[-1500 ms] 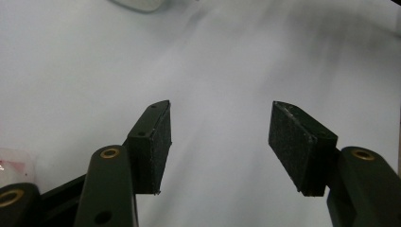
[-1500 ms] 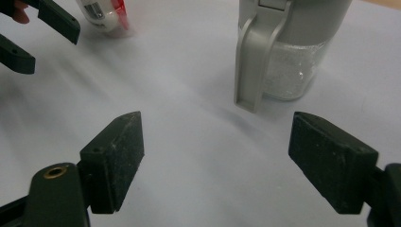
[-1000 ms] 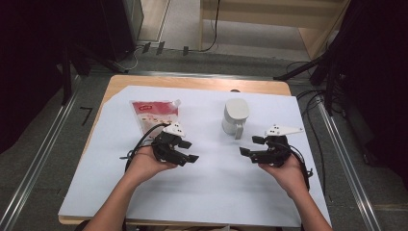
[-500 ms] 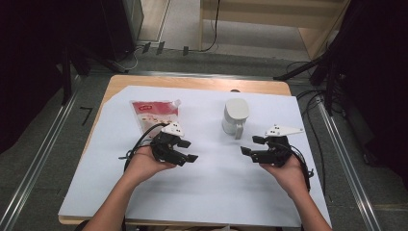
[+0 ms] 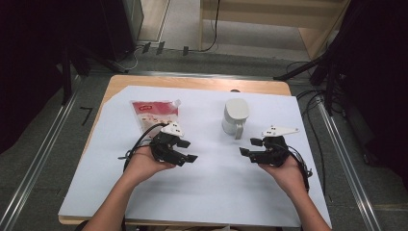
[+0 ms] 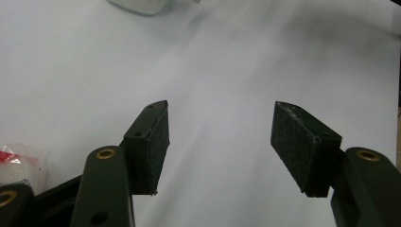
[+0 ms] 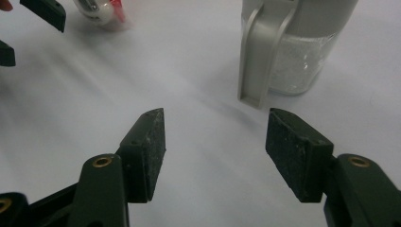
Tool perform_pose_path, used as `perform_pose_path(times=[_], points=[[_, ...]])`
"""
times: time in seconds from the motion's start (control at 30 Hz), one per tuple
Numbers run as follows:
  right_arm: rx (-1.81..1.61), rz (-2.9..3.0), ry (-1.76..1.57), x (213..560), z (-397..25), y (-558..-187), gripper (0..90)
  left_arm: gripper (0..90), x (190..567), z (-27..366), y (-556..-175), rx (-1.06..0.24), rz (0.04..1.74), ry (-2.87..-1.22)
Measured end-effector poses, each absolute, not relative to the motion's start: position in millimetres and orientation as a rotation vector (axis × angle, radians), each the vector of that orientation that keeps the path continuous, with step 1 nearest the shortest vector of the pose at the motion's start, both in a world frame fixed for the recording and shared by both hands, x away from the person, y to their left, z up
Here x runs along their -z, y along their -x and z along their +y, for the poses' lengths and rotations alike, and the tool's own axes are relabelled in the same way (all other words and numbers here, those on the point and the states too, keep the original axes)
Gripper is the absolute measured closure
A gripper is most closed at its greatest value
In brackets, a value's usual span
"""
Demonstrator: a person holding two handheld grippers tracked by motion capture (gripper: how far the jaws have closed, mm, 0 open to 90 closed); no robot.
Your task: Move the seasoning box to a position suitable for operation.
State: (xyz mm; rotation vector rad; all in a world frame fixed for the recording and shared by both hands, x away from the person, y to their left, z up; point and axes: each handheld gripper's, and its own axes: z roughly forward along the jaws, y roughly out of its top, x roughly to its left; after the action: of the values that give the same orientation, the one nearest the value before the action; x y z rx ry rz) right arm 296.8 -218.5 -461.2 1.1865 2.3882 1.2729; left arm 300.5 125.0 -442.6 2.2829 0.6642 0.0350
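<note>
Nearest the person, the two forearms come up over the white sheet (image 5: 211,192) that covers the table (image 5: 192,83), each hand carrying a hand-held gripper. The left hand-held gripper (image 5: 188,151) hangs just above the sheet with its jaws spread wide and nothing between them; in its own view the pads (image 6: 150,146) frame bare sheet. The right hand-held gripper (image 5: 250,147) is likewise wide open and empty, and its jaws point toward the jug (image 5: 235,117) — in the right gripper view the jug's handle (image 7: 257,61) stands just beyond the right pad (image 7: 293,151), apart from it, with clear glass and pale contents behind. Just past the left hand-held gripper lies the pouch (image 5: 155,114), flat, red-topped, with a spout at its far right corner; pouch and jug are well apart. Neither is touched, so this looks like the start: the approach before a first grasp. The next move probably calls for the right hand-held gripper to go forward and shut across the handle or body, upright, while the left turns back toward the pouch — likely to lift it near the spout for pouring.
</note>
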Motion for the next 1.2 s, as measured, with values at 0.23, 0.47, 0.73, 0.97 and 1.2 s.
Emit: perform_pose_path(times=[0.23,0.47,0.73,0.97,1.2], points=[[-1.287,2.359,-1.17,450,-219,-304,37.9,38.7,442,125,-299,-0.033,0.662,-2.285],[-1.246,2.342,-1.192,433,-215,-315,34.0,38.6,443,125,-298,-0.025,0.668,-2.277],[-1.267,2.328,-1.213,425,-211,-326,32.4,38.5,443,124,-299,-0.015,0.662,-2.28],[-1.258,2.234,-1.286,417,-206,-340,19.4,39.4,443,124,-298,-0.016,0.646,-2.282],[-1.231,2.179,-1.369,418,-198,-354,13.6,38.8,444,124,-298,-0.015,0.65,-2.292]])
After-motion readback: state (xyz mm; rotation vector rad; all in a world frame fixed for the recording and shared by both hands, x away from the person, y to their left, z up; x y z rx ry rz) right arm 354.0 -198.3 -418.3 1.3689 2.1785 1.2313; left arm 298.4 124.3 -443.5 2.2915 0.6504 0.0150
